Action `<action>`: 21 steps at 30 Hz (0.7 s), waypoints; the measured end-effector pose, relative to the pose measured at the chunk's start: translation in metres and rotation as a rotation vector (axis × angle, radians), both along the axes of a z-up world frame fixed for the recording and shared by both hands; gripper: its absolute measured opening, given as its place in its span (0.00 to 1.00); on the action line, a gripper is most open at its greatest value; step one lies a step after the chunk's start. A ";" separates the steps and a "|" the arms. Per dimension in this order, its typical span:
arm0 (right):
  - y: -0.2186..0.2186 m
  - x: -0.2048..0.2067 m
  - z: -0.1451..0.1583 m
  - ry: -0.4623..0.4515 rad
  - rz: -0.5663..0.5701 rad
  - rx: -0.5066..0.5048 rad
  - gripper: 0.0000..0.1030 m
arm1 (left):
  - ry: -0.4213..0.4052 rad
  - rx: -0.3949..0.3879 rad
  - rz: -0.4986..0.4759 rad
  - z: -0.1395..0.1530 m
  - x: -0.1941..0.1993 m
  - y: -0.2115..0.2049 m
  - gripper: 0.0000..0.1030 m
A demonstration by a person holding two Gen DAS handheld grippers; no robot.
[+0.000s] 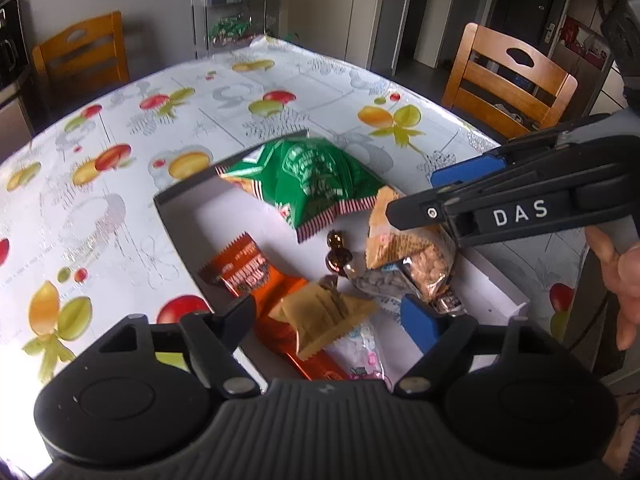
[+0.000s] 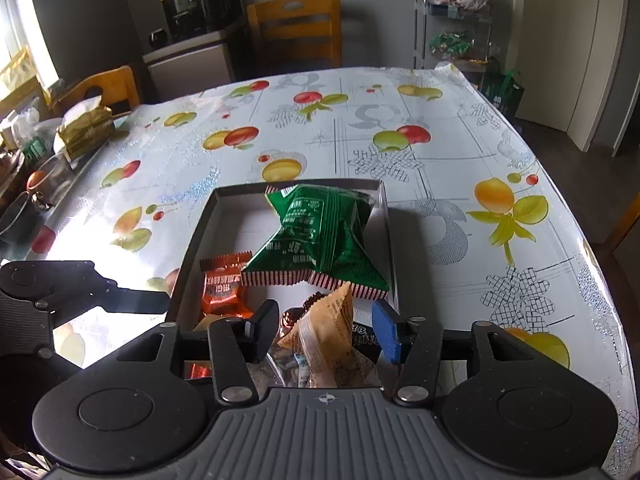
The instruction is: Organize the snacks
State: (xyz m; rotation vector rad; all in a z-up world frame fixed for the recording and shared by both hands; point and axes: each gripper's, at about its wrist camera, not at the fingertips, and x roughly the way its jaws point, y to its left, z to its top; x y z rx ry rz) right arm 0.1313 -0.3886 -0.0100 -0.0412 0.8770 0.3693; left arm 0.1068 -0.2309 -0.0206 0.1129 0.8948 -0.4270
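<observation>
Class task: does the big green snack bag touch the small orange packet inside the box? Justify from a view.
Apart. The left wrist view shows bare white box floor between the green snack bag and the orange packet.

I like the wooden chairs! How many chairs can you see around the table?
3: one chair at the table's far left corner, one at its far right, one beside the left edge. Others may be hidden.

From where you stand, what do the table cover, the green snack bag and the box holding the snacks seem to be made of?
Table cover: likely vinyl or oilcloth; glossy, glare patches, printed fruit, wrinkled at the far corner.
Green snack bag: thin plastic or foil film; shiny, creased, with crimped striped end seals.
Box: probably cardboard; thin, straight, dull grey walls with a matte white floor, though coated board or plastic can't be ruled out.
</observation>
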 end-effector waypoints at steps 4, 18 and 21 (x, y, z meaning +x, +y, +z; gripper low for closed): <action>0.000 -0.002 0.006 -0.016 -0.003 0.003 0.59 | -0.024 -0.001 0.005 0.006 -0.002 0.002 0.82; -0.003 -0.008 0.018 -0.045 -0.013 0.001 0.77 | -0.032 -0.012 0.060 0.012 -0.011 0.015 0.84; -0.003 -0.010 0.019 -0.046 -0.012 0.003 0.77 | -0.037 -0.010 0.086 0.013 -0.013 0.018 0.84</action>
